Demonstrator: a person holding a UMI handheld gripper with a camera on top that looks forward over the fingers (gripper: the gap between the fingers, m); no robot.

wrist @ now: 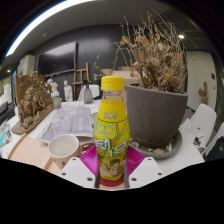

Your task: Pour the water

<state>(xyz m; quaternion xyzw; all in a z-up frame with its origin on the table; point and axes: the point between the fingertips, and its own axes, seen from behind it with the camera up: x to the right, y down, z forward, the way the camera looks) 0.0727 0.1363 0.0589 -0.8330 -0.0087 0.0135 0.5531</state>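
Note:
A plastic bottle (112,125) with a yellow cap and a yellow-green label stands upright between my fingers. My gripper (112,165) is shut on the bottle's lower part, with both pink pads (90,160) pressed against its sides. A small white cup (64,149) sits on the table just left of the bottle. The bottle's base is hidden by the gripper body.
A large grey pot (156,110) with dried brown plants stands just behind and right of the bottle. Papers (68,122) lie on the table beyond the cup. A dried plant (33,98) stands at the left. Small bottles (68,92) stand far back.

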